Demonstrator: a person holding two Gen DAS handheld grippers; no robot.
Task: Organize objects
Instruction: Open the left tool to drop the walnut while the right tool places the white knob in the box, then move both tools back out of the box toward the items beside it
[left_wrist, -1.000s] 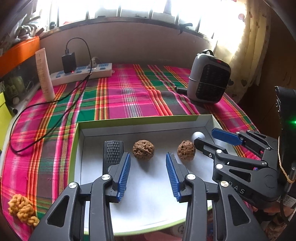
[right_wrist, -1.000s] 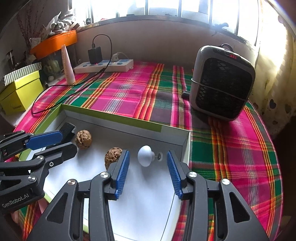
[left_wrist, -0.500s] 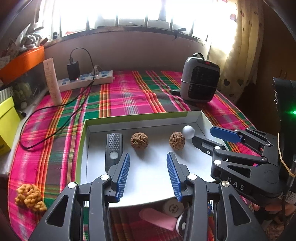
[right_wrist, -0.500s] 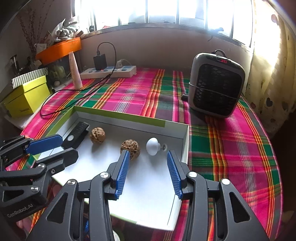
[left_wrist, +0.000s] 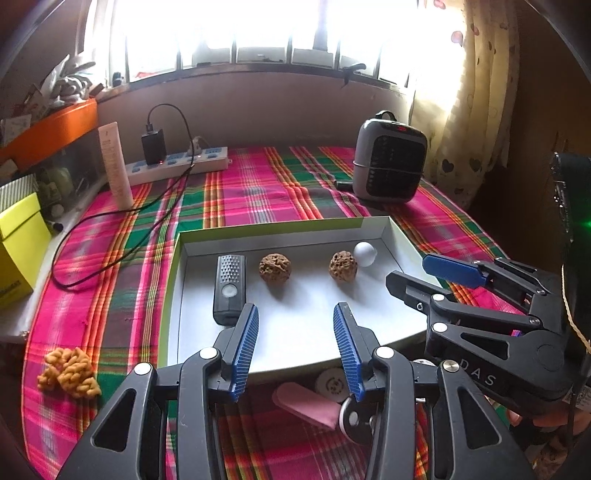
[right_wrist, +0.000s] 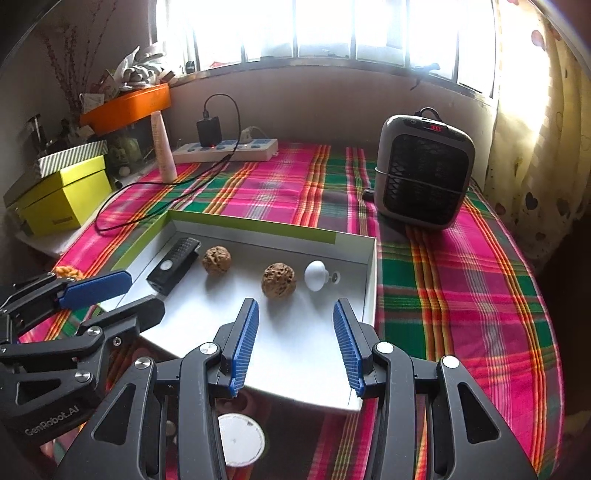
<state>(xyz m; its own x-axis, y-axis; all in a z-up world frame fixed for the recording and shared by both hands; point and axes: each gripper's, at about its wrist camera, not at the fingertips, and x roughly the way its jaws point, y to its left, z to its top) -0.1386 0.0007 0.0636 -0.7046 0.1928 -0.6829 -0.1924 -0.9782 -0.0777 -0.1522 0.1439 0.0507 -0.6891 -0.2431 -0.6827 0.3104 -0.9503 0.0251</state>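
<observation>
A shallow white box lid with green sides (left_wrist: 280, 225) (right_wrist: 255, 226) lies on the plaid cloth. In it lie a black remote-like device (left_wrist: 229, 288) (right_wrist: 174, 265), two brown walnuts (left_wrist: 274, 268) (left_wrist: 343, 266) (right_wrist: 216, 260) (right_wrist: 278, 279) and a white knob (left_wrist: 365, 253) (right_wrist: 317, 275). My left gripper (left_wrist: 295, 347) is open and empty above the lid's near edge. My right gripper (right_wrist: 295, 347) is open and empty over the lid's near right part. Each gripper shows in the other's view (left_wrist: 436, 275) (right_wrist: 122, 295).
A grey heater (left_wrist: 388, 162) (right_wrist: 423, 171) stands at the back right. A power strip with charger and cable (left_wrist: 177, 166) (right_wrist: 225, 149), a tube (left_wrist: 115, 166) and a yellow box (right_wrist: 59, 195) are at the left. A yellow knitted item (left_wrist: 70, 373), a pink object (left_wrist: 306, 404) and white discs (right_wrist: 240, 439) lie near the front.
Both grippers have drawn back and up from the lid. The objects in the lid look smaller and farther. The pink object and white discs at the front have come into view.
</observation>
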